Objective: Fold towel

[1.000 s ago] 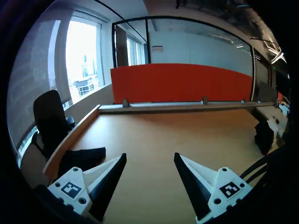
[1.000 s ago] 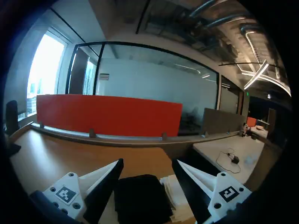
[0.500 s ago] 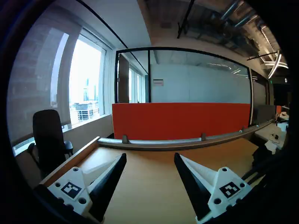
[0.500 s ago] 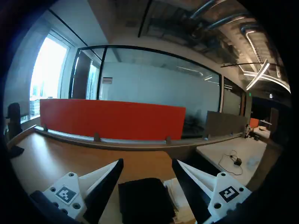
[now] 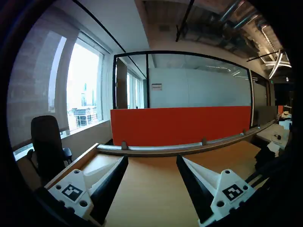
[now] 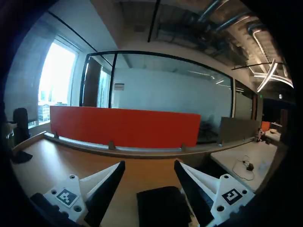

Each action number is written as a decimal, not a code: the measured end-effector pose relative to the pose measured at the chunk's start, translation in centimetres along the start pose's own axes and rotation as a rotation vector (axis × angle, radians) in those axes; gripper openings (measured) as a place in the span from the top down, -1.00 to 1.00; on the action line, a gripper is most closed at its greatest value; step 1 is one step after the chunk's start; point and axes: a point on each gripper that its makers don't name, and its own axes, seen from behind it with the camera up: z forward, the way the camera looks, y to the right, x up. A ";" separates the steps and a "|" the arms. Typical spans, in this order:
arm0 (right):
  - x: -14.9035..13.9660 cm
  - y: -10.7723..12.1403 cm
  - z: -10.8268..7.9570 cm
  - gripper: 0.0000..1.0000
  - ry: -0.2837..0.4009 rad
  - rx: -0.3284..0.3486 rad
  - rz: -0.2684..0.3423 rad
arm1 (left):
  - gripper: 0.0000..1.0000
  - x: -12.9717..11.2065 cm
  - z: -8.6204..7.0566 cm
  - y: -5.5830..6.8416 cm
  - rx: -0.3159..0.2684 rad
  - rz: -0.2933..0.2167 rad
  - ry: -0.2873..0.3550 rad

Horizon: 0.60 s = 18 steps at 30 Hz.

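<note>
In the right gripper view a black folded towel (image 6: pixel 163 206) lies on the wooden desk (image 6: pixel 64 170), low between the fingers of my right gripper (image 6: pixel 149 163). That gripper is open and holds nothing. Another dark cloth (image 6: pixel 21 157) lies at the desk's far left edge. In the left gripper view my left gripper (image 5: pixel 151 159) is open and empty above the bare desk (image 5: pixel 155 189). A dark pile of cloth (image 5: pixel 265 155) sits at the desk's right end, partly cut off by the edge of the view.
An orange partition (image 5: pixel 181 125) runs along the desk's far edge. A black office chair (image 5: pixel 45 143) stands by the window on the left. To the right lies a white desk (image 6: pixel 242 159) with a cable (image 6: pixel 246 164) on it.
The left gripper's view has tilted up, and the black cloth at its lower left has dropped out of sight. The right gripper's view has swung left, so the black towel sits further right.
</note>
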 end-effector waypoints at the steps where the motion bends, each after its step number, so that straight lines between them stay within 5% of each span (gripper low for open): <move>1: 0.3 -0.6 0.0 -1.00 0.005 0.006 0.002 | -0.88 0.0 0.0 0.0 -0.002 0.001 0.000; 18: 3.5 -10.8 0.4 -1.00 0.052 0.115 0.048 | -0.88 0.5 0.2 0.3 -0.031 -0.006 0.011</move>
